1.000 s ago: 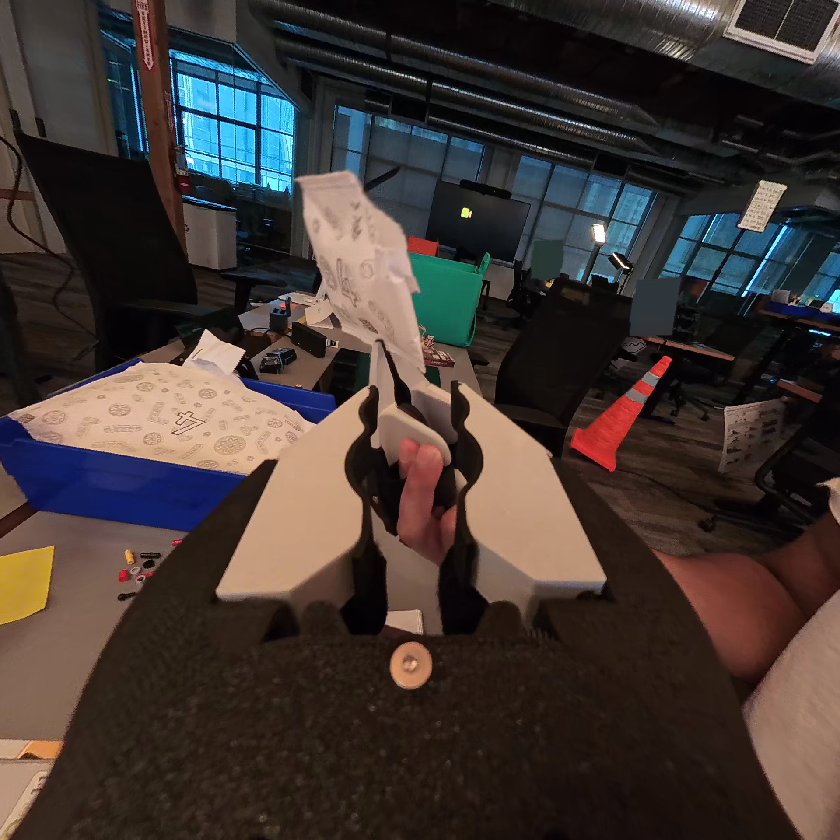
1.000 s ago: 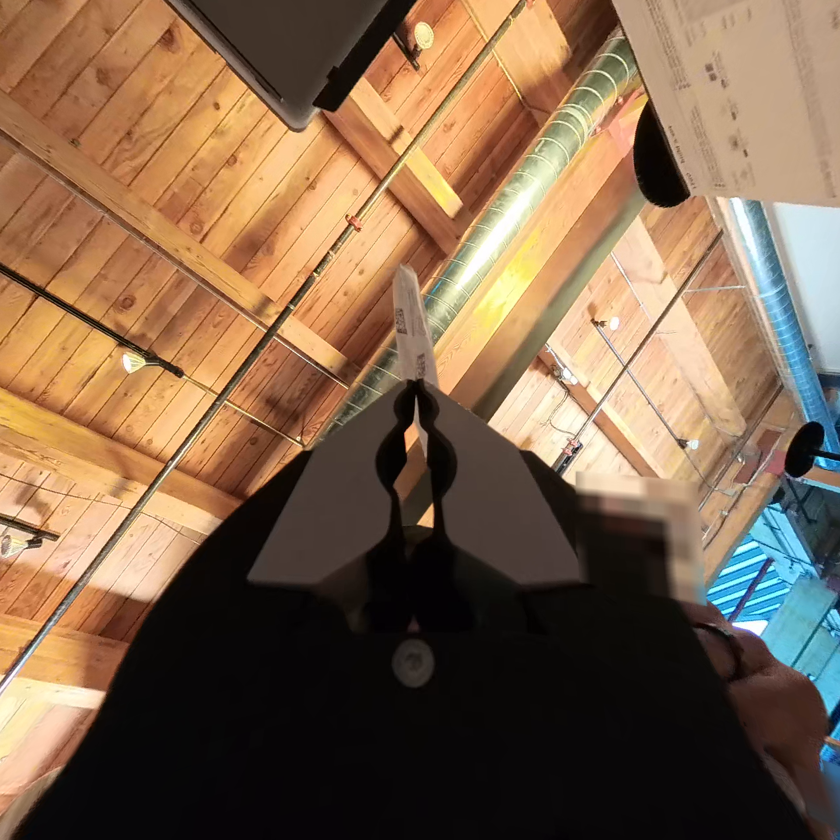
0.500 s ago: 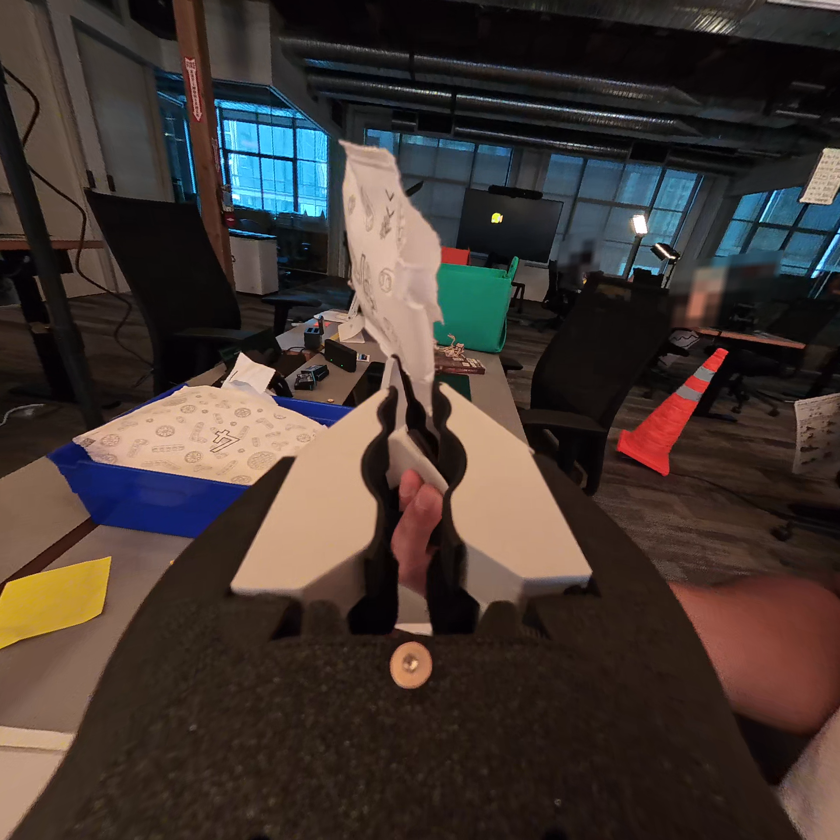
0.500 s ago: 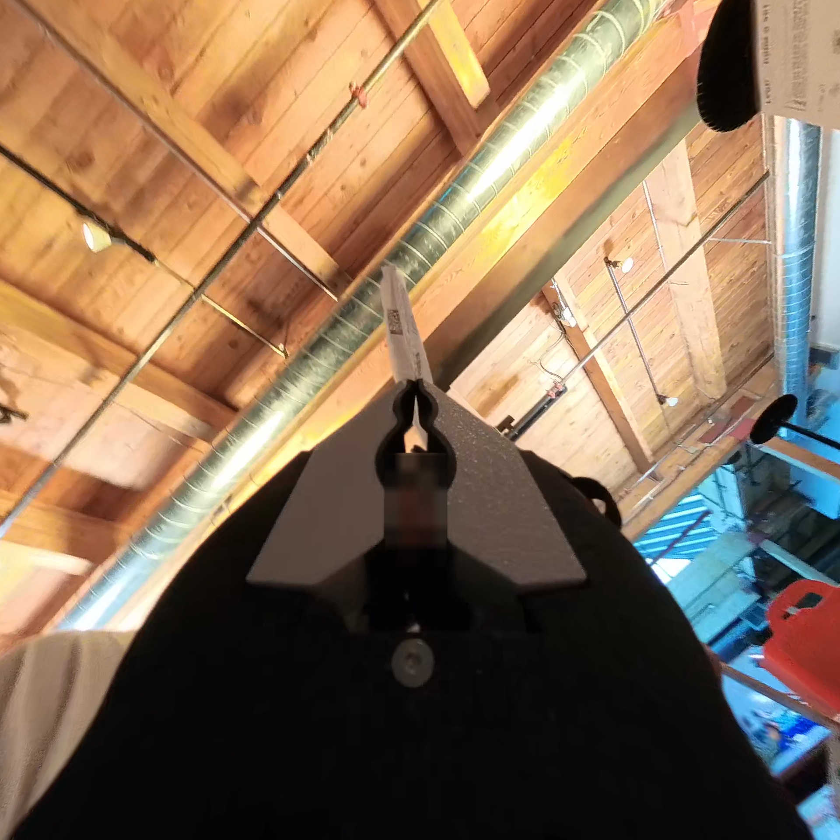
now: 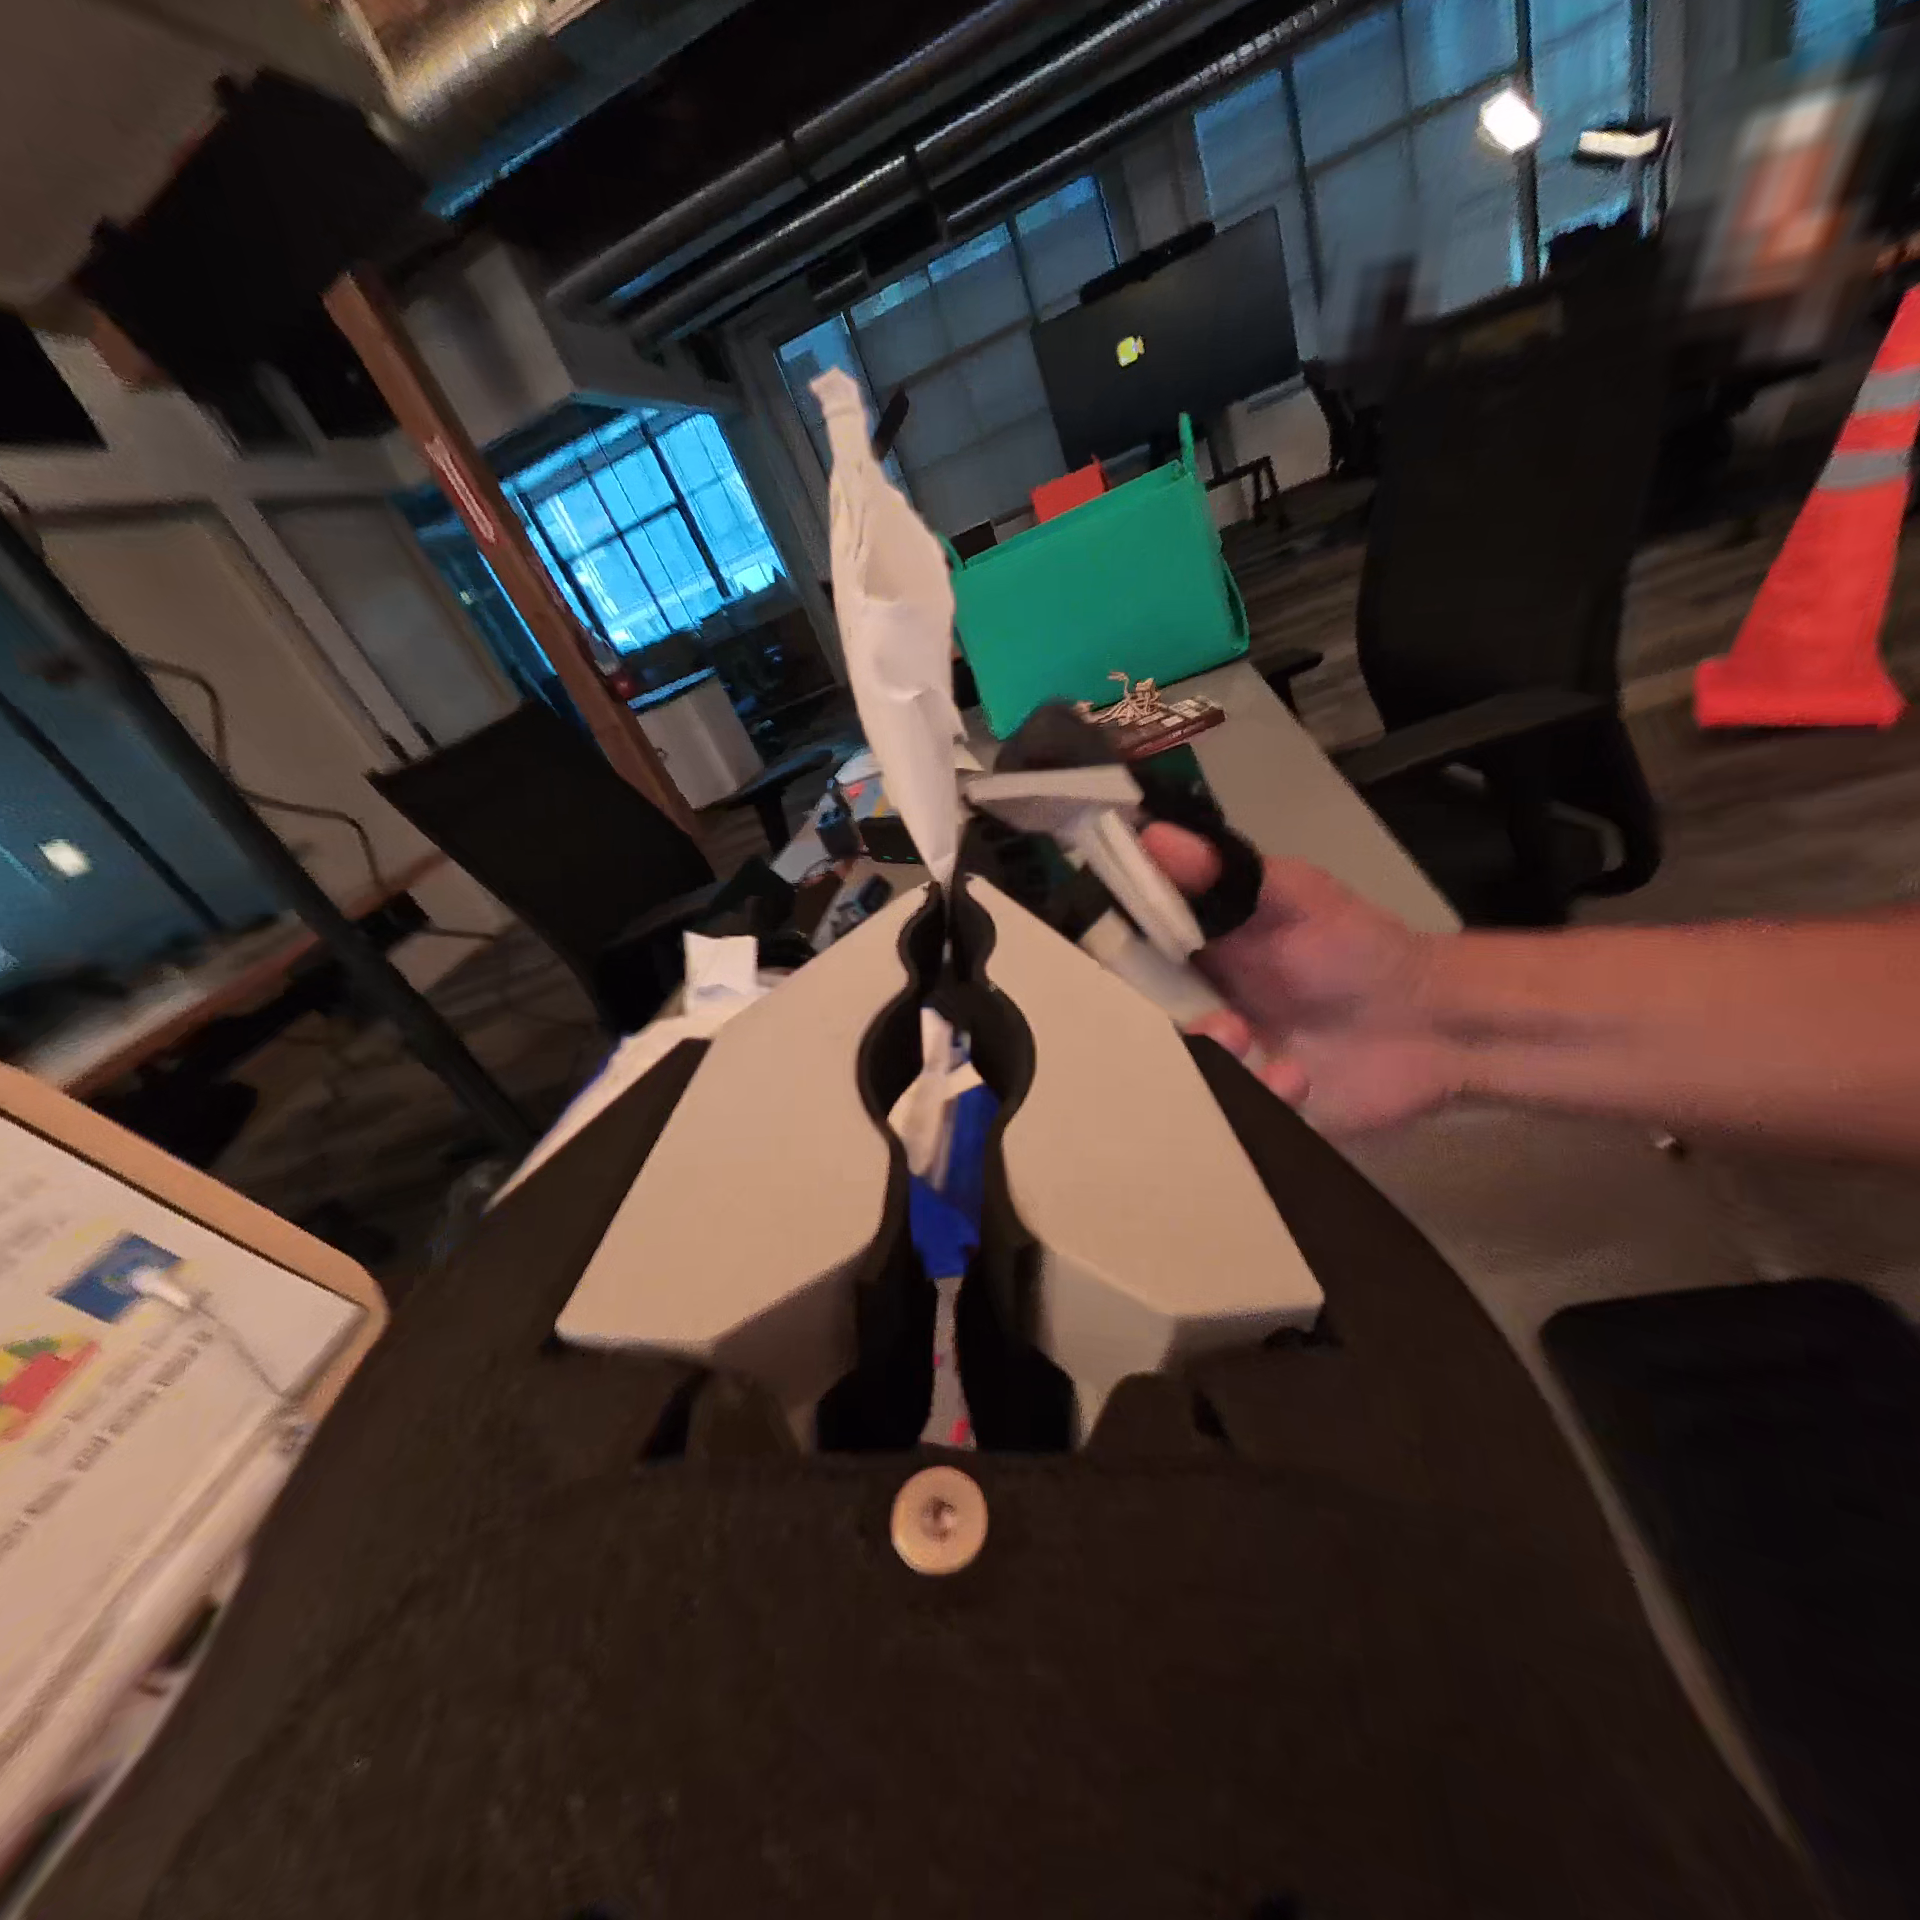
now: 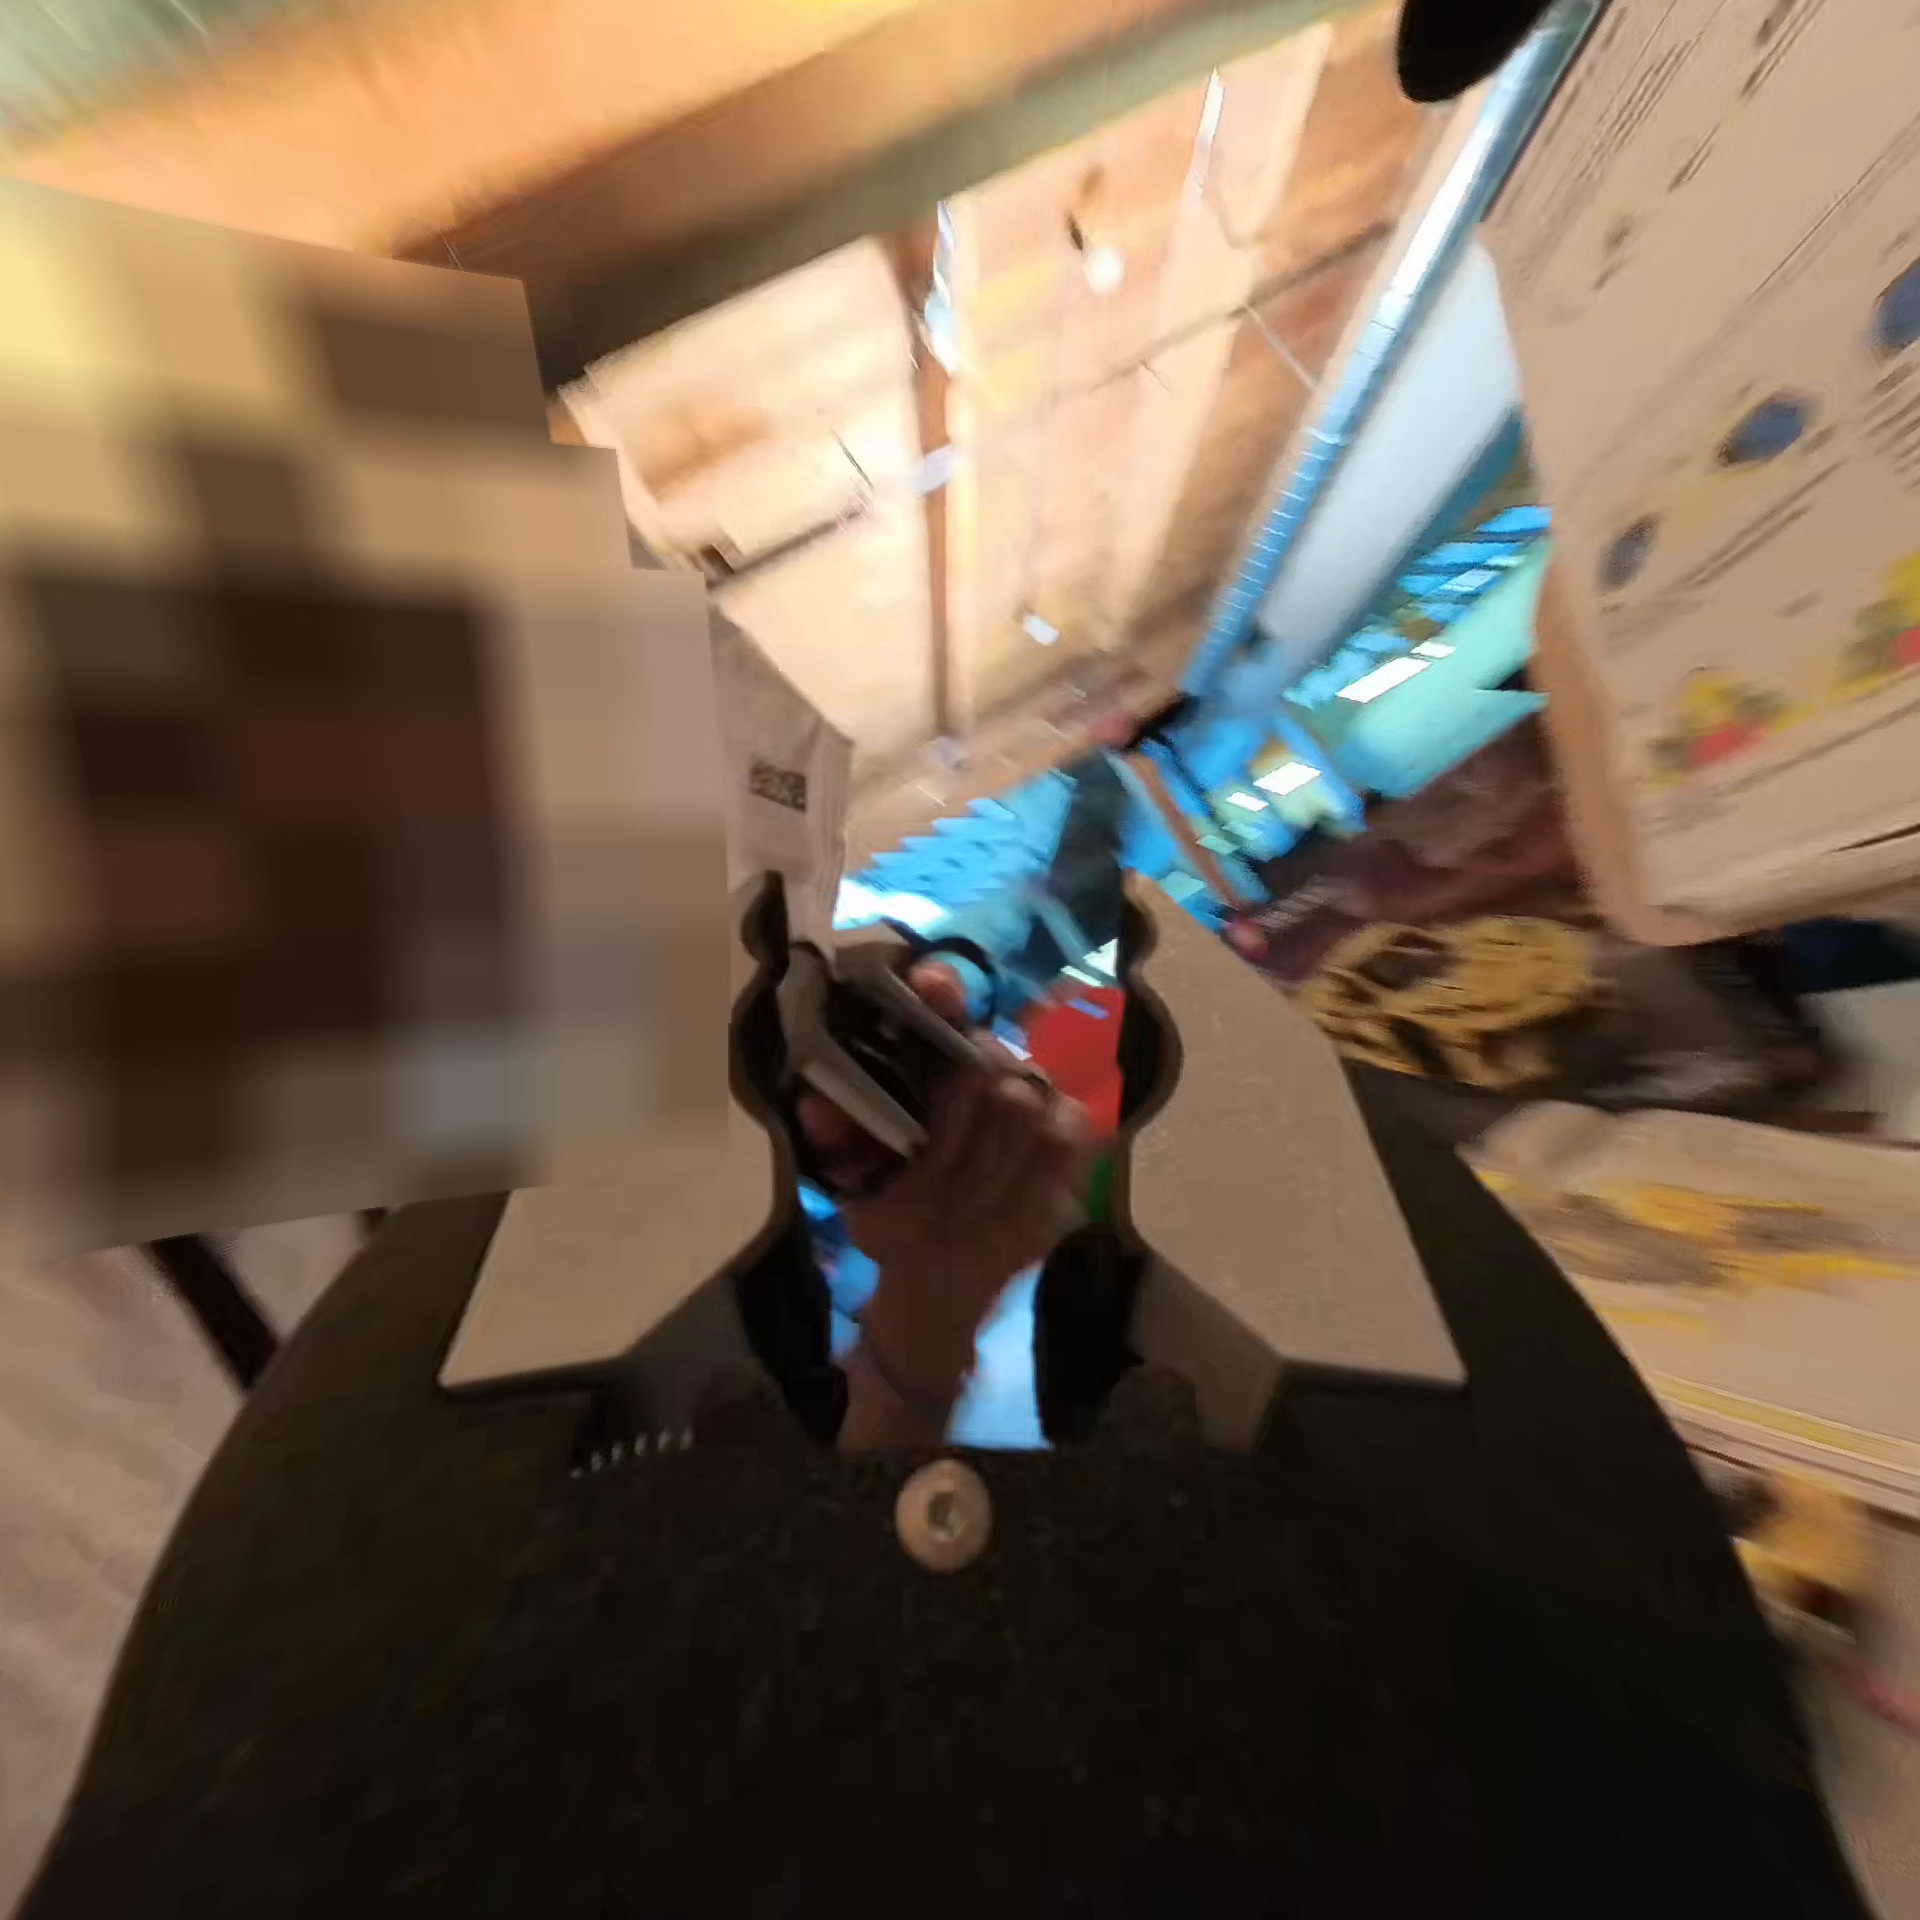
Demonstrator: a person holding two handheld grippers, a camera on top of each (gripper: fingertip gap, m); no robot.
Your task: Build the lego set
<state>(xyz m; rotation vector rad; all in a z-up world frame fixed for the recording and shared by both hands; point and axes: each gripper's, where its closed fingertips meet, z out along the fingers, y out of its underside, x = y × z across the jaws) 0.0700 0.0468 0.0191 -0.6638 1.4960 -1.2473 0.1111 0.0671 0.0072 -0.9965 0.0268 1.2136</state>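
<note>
My left tongs (image 5: 951, 899) are pinched tight on the white paper bag (image 5: 894, 644) of the lego set. They grip it by its lower end, so its long axis runs straight on from the fingers and it stands up and away from me, crumpled and ragged at the top. The bag rests on nothing. It hangs in the air on my side of the grey tabletop (image 5: 1309, 800), and a blue bin (image 5: 948, 1210) shows through the gap between the fingers underneath.

My right tongs (image 6: 951, 904) stand wide apart and grip nothing. A small white scrap (image 6: 784, 800) sits at the tip of one finger, but the blur keeps me from telling whether it clings there or belongs to the bag. In the left wrist view the right tongs lie just to the right of the bag's lower part, fingers turned in toward it, with my right hand (image 5: 1320, 987) behind them.

So the coming move, as I judge it, turns on this: the bag lies to the left of the open right tongs and crosswise to their reach. They are the free pair and the nearer one to take a fresh bite above the left grip and pull the paper apart
</note>
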